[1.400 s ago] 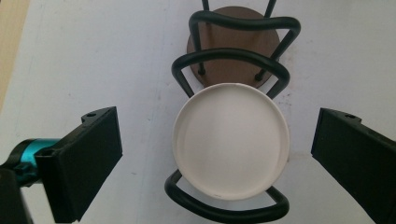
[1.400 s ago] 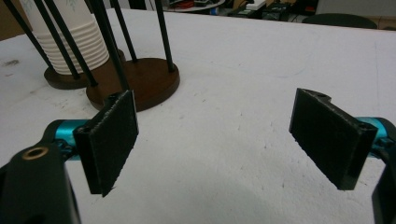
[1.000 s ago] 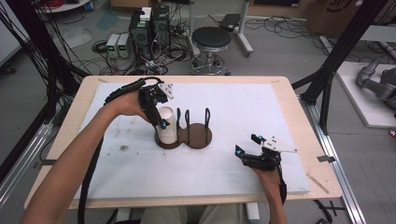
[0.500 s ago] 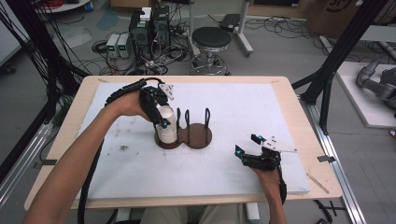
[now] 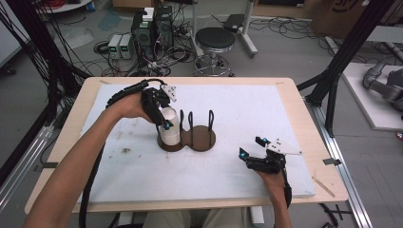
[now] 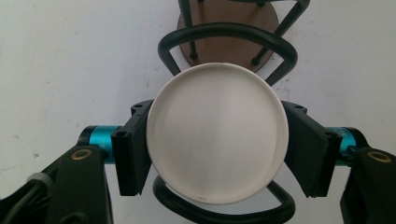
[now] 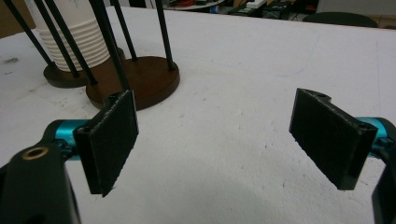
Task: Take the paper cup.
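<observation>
White paper cup stack gripped in the wire holder

The jaws of the left gripper point(image 6: 212, 151), just closed, are pressed on the stack of white paper cups point(image 6: 217, 133), seated in the wire cup holder point(image 5: 196, 137) mid-table point(image 5: 294, 99). The right gripper point(image 5: 251, 148) is held with jaws spread, well apart from the holder.

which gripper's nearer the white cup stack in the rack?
Left. The left gripper has just closed its jaws on the white cup stack in the rack; the right gripper rests apart, open, near the table's front right.
</observation>
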Demonstrator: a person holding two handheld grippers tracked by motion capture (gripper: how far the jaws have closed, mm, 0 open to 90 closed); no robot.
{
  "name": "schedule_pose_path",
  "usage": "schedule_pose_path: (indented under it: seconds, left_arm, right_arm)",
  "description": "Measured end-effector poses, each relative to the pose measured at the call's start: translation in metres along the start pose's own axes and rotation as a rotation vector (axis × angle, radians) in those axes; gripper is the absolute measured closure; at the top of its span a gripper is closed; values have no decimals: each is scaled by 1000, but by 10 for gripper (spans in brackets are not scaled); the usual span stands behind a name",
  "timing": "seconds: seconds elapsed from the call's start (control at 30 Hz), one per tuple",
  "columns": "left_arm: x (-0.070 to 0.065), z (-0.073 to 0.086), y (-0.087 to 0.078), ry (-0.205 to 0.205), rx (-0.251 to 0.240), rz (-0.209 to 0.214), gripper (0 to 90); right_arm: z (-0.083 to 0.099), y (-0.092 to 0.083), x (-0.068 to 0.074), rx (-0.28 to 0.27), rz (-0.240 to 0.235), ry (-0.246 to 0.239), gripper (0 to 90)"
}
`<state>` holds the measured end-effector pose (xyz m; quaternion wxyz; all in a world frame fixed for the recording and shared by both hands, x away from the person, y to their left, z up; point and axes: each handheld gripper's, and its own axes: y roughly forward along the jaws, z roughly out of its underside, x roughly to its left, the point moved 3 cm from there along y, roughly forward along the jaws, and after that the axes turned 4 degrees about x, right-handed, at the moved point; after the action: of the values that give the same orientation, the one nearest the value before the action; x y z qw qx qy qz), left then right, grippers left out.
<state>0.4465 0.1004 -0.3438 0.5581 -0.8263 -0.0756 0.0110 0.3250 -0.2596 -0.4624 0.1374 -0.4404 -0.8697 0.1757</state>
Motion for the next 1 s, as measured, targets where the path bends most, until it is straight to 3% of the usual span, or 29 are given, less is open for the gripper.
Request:
schedule_pose_path:
  seconds: [0.6, 1.0]
  left_arm:
    - [1, -1, -7, -18, -18, 2, 325]
    - [0, -9, -24, -10, -24, -17, 326]
  right_arm:
    - [0, 0, 0, 1, 1, -6, 159]
    - [0, 1, 0, 3, 0, -5, 159]
